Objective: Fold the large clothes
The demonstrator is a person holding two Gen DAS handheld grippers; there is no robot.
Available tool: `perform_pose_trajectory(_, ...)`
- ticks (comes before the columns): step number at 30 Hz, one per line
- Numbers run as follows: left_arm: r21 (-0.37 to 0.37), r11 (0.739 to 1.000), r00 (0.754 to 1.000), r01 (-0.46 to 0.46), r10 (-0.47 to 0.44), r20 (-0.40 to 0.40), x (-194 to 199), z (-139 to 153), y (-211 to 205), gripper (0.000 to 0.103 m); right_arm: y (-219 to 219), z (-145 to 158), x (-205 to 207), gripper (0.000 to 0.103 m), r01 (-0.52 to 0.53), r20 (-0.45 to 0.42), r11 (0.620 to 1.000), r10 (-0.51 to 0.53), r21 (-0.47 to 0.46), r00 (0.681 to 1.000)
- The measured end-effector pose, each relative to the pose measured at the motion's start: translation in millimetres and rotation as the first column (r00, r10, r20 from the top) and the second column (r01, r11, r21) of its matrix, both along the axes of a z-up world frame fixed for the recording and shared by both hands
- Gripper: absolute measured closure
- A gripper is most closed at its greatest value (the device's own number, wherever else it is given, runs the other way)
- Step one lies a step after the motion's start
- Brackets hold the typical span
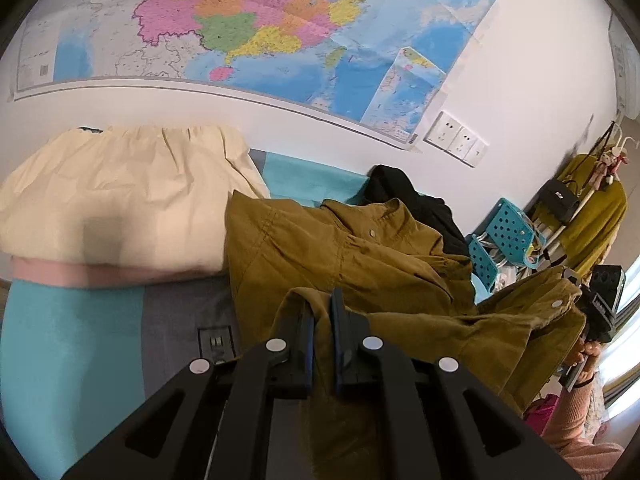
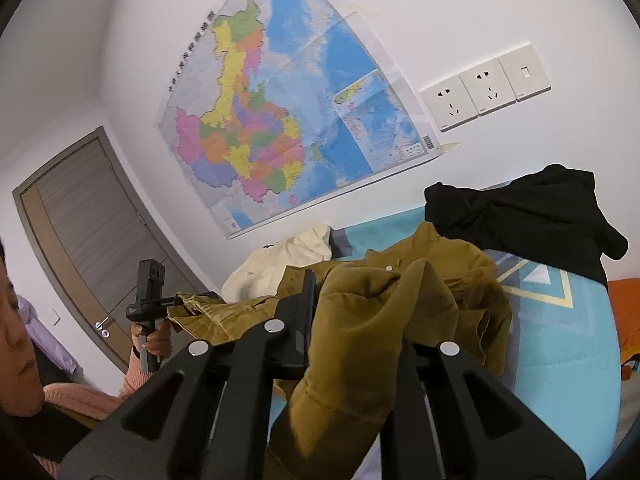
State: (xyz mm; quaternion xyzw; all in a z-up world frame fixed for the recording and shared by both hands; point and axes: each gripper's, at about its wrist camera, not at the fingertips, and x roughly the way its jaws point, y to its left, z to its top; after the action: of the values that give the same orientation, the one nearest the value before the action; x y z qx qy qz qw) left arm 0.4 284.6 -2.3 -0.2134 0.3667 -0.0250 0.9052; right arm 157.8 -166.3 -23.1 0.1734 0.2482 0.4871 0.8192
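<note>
On the bed [image 1: 72, 332] our brown shirt [image 1: 340, 248] lies half lifted. Our left claw [image 1: 322, 316] pinches its edge tight. Our right claw [image 2: 356, 304] bites a fat bunch of it. If we pull unevenly, the cloth could slip out or fold crooked.

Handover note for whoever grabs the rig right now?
Left gripper: shut on a bunched edge of the olive shirt.
Right gripper: shut on another part of the shirt; cloth drapes over its right finger, hiding it.
Shirt: lifted at both grips, the rest crumpled on the bed, collar toward the wall.
Nearby: black garment behind the shirt, cream garment beside it.
Done: both grips taken. No fold visible yet.
Left: probably spread the shirt flat, fold it, then the other clothes.
</note>
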Motion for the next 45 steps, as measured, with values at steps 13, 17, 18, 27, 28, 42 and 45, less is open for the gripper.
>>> perform_pose_trajectory(13, 0.039, 0.999, 1.0, -0.014, 0.015, -0.023, 55.5, 5.0, 15.5, 0.096, 23.3, 0.1, 70.1, 0.094, 0.025, -0.061, 0.999, -0.026, -0.023, 0.998)
perform_pose_trajectory(17, 0.051, 0.999, 0.999, -0.013, 0.015, -0.044, 72.9, 2.8, 19.9, 0.096, 30.0, -3.7, 90.7, 0.094, 0.037, -0.085, 0.999, -0.04, -0.033, 0.996)
perform_pose_trajectory(18, 0.053, 0.999, 0.999, -0.012, 0.014, -0.051, 77.9, 1.4, 21.2, 0.096, 31.0, -5.1, 95.2, 0.094, 0.041, -0.094, 0.999, -0.044, -0.033, 0.995)
perform_pose_trajectory(27, 0.055, 0.998, 0.993, -0.024, 0.03, -0.116, 117.2, -16.8, 33.6, 0.096, 46.7, -22.4, 142.7, 0.094, 0.063, -0.174, 0.997, -0.071, -0.053, 0.982)
perform_pose_trajectory(28, 0.055, 0.998, 0.992, -0.026, 0.032, -0.123, 120.6, -18.7, 34.9, 0.096, 48.1, -24.3, 146.1, 0.094, 0.064, -0.183, 0.996, -0.073, -0.054, 0.98)
perform_pose_trajectory(42, 0.015, 0.999, 0.967, -0.051, 0.053, -0.25, 177.5, -62.7, 57.0, 0.094, 71.2, -68.9, 210.4, 0.093, 0.097, -0.315, 0.987, -0.134, -0.13, 0.94)
perform_pose_trajectory(45, 0.013, 0.998, 0.96, -0.058, 0.059, -0.272, 185.7, -71.0, 59.8, 0.093, 73.9, -82.5, 223.4, 0.092, 0.105, -0.358, 0.986, -0.146, -0.131, 0.922)
